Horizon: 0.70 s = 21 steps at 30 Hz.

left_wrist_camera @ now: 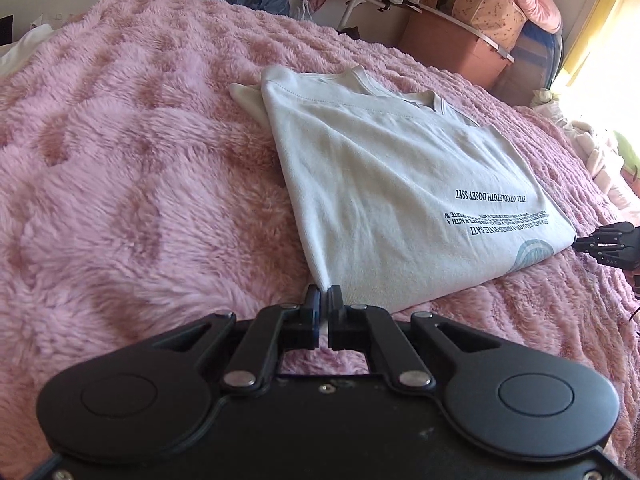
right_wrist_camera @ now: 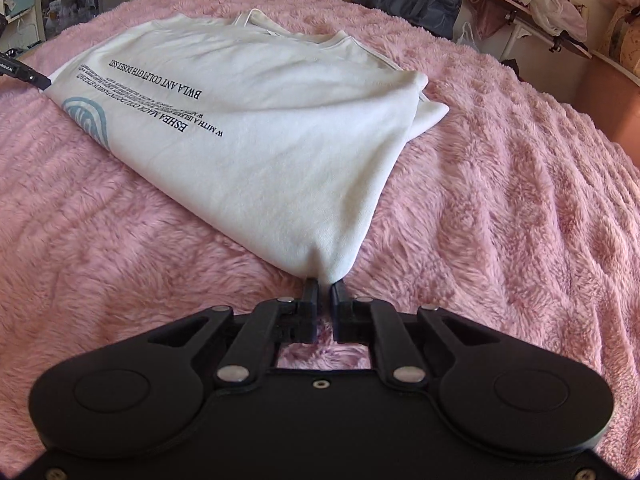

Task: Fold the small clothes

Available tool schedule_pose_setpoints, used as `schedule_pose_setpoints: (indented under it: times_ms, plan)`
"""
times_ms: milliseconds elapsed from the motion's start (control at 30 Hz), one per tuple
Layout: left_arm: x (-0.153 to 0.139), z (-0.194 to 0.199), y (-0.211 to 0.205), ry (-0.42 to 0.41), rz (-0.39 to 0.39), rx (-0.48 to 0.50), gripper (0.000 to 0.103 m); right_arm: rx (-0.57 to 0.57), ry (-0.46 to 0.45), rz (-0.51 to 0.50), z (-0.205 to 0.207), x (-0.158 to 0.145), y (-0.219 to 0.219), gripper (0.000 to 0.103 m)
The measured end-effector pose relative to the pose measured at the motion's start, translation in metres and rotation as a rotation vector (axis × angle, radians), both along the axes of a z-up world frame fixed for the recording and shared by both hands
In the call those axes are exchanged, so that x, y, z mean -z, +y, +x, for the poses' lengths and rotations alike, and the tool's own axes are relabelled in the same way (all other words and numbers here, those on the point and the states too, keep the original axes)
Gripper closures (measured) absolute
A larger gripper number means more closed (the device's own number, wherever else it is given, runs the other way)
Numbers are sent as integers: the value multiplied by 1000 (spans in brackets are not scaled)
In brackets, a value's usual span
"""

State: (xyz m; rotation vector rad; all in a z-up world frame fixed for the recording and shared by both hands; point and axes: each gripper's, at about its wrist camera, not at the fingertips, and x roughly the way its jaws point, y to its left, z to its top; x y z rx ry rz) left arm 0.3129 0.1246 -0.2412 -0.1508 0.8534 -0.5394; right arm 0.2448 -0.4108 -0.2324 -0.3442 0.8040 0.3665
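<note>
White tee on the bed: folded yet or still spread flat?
Partly folded. The white tee lies doubled lengthwise on the pink blanket, a sleeve peeking from underneath. Each tool, left and right, pinches a bottom corner.

Each gripper is built of matte black plastic. On the left gripper (left_wrist_camera: 324, 294) a broad flat body is seen with two rounded lobes, a raised disc set in each, and four link arms pinned with silver rivets. Two blocky fingers (left_wrist_camera: 311, 300) are carried at the front, and a small screw is seen at the body's middle. The right gripper (right_wrist_camera: 325, 286) is made to the same pattern, with silver pins, a central screw hole and corner screws at the rear edge. Small white lettering is marked on its side in the left view.
</note>
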Motion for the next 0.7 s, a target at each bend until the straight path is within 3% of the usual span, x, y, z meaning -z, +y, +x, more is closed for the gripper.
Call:
schedule_pose_setpoints:
  times_ms: [100,233,333,433,533,700]
  plan:
    - [-16,-6,-1,-15,23,5,100,24,14,-4,-4,-4,-5,96]
    - [-48,-16,-1,-107,56,-18,99,39,-11,13,-20,-26,-10,96]
    - [-69,-16,-11,-164,4,-12,98,46,-105,58,-28,-51,-1,96]
    - [-77,-11,-41,-197,-47,53,89,-5,-158,115,-23,-61,22,96]
    - [-68,-2,-79,-200,-18,126,87,-52,-148,120,-10,-51,48,96]
    - [-27,16,-94,-84,28,131,87,-49,-83,82,3,-23,52,96]
